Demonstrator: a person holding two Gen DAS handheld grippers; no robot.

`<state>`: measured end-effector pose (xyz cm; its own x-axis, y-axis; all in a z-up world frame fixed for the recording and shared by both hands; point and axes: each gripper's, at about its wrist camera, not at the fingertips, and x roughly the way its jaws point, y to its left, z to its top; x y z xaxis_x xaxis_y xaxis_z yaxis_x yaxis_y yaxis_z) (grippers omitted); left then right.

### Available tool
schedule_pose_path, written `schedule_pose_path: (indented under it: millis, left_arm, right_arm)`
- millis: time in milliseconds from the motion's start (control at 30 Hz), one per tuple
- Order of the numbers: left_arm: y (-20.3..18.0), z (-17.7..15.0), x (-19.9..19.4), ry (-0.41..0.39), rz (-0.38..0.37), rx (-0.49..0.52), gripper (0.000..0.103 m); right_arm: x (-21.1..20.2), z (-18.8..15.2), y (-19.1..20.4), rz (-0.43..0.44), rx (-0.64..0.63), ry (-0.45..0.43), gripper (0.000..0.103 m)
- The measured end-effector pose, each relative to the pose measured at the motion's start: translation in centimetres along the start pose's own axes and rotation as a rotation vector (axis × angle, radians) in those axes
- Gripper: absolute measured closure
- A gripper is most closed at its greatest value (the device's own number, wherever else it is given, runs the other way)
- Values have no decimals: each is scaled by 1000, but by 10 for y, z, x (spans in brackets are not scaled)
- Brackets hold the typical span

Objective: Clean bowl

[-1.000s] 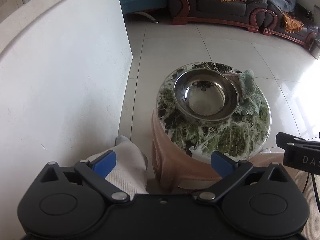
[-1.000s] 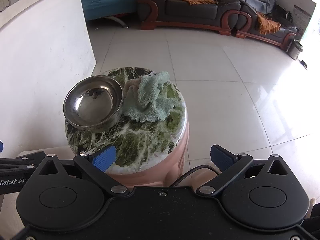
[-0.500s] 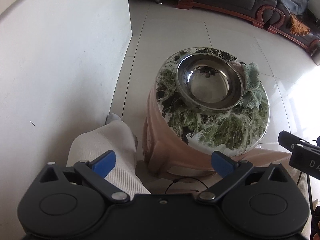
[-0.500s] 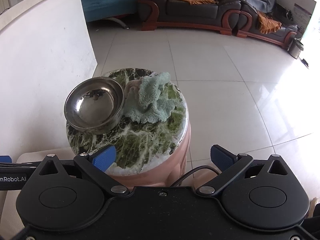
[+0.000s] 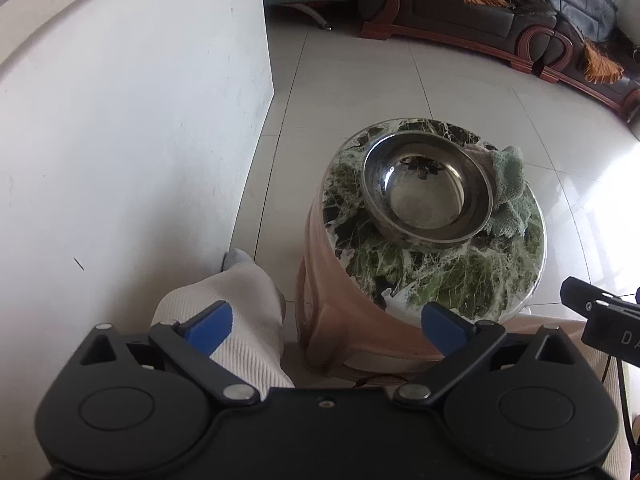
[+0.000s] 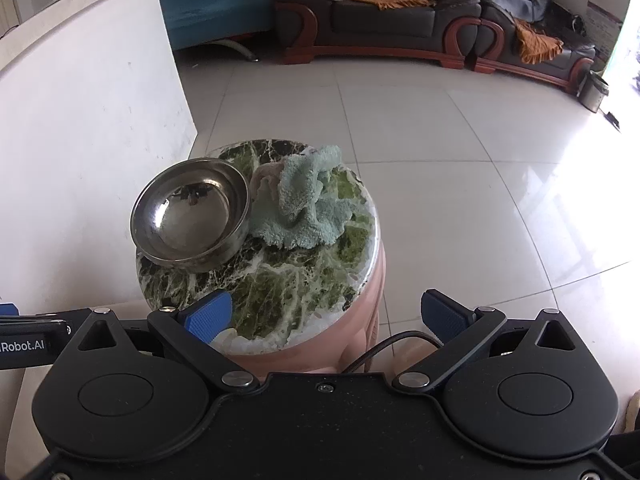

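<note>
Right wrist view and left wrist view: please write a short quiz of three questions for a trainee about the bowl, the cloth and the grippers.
1. True or false: the green cloth lies inside the metal bowl.
2. On what does the bowl stand?
A. the tiled floor
B. a round marble-top stool
C. a sofa
3. Fill in: the left gripper and the right gripper are both ____ and hold nothing.

Key:
1. False; the cloth lies beside the bowl, against its side.
2. B
3. open
</note>
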<state>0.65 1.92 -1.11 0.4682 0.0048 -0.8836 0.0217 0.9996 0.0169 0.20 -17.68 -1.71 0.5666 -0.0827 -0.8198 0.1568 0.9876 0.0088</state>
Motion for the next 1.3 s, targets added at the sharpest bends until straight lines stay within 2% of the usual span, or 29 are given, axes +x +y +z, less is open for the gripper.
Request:
schedule_pose_path:
  millis: [200, 467, 600, 833, 1300]
  left_arm:
    - [-6, 0, 0, -6, 23, 26, 1]
    - [1, 0, 1, -14, 51, -11, 1]
    - [3, 1, 1, -5, 25, -26, 1]
    - [-3, 3, -1, -14, 26, 15, 1]
    - [-17, 13, -4, -41, 32, 72, 1]
  right_arm:
    - [-1, 0, 0, 11, -6, -16, 0]
    - [-15, 0, 4, 36, -86, -131, 0]
    - [-15, 4, 2, 53, -87, -130, 0]
    - [-14, 6, -10, 80, -26, -122, 0]
    - [-26, -2, -28, 61, 38, -149, 0]
